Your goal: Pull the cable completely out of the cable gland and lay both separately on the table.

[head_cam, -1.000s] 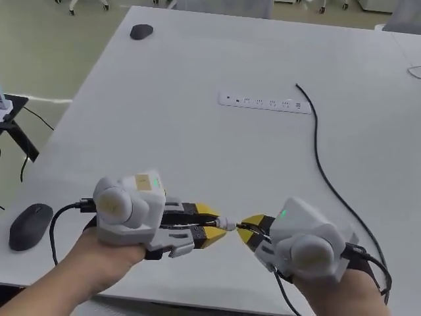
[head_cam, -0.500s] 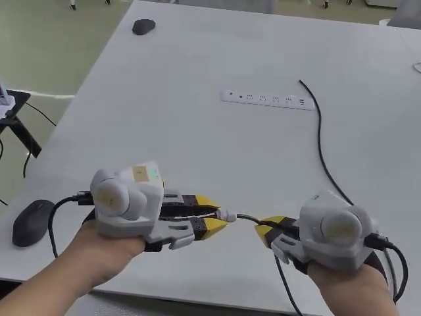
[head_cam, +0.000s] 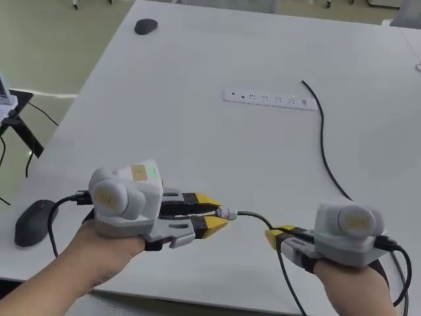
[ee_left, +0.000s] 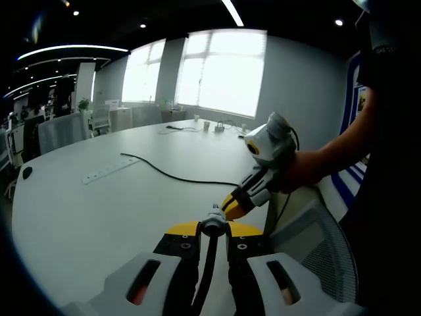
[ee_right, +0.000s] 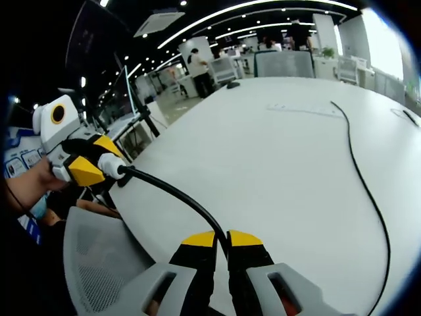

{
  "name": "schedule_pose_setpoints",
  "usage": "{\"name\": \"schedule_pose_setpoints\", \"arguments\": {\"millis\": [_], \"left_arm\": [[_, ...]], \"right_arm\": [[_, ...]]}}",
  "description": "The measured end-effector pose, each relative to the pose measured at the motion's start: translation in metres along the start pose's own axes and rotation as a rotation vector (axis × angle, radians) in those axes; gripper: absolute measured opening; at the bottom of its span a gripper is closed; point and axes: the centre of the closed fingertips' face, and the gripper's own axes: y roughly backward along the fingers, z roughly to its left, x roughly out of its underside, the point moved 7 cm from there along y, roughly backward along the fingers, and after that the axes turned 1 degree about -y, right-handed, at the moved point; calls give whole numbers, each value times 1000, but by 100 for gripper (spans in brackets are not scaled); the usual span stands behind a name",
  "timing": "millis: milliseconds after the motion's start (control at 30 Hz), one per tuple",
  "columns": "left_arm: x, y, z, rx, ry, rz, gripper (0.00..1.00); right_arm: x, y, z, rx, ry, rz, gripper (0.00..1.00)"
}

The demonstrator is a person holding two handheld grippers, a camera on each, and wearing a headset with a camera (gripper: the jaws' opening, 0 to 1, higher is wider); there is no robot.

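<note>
White table (head_cam: 197, 131) carries a power strip (head_cam: 268, 100) with its black cord (head_cam: 323, 151); a dark mouse (head_cam: 31, 222) lies at the near left edge. Over the near edge, the left gripper (head_cam: 216, 215) has its jaws clenched on the cable gland (head_cam: 227, 214), whose pale end protrudes past the yellow tips. The black cable (head_cam: 253, 216) arcs from the gland to the right gripper (head_cam: 271, 236), whose jaws are pinched on it. The grippers are apart, tips facing. The cable end sits inside the gland, and both are held above the table.
</note>
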Motion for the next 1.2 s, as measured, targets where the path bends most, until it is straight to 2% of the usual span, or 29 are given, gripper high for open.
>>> {"name": "schedule_pose_setpoints", "arguments": {"millis": [167,267,433,667,767,933,1100,1200], "left_arm": [[-1,1,-1,2,0,-7,15],[-2,0,-2,4,-7,-3,15],[-3,-1,-3,6,-5,-8,15],[-4,1,0,-2,-5,-3,15],[-6,2,3,-13,-4,-7,15],[-7,4,5,-20,-1,-11,15],[-6,3,6,-21,9,-12,15],[-6,4,6,-21,13,-12,15]], "right_arm": [[5,-2,-7,-21,-134,-19,0],[7,-2,-8,-22,-155,-13,1],[5,-1,-5,-13,-78,-13,1],[5,2,-6,-20,-49,-29,2],[6,2,-4,-37,-48,-28,2],[6,4,-1,-41,5,-26,3],[0,12,2,-56,6,-44,12],[-10,19,12,-79,77,-55,21]]}}
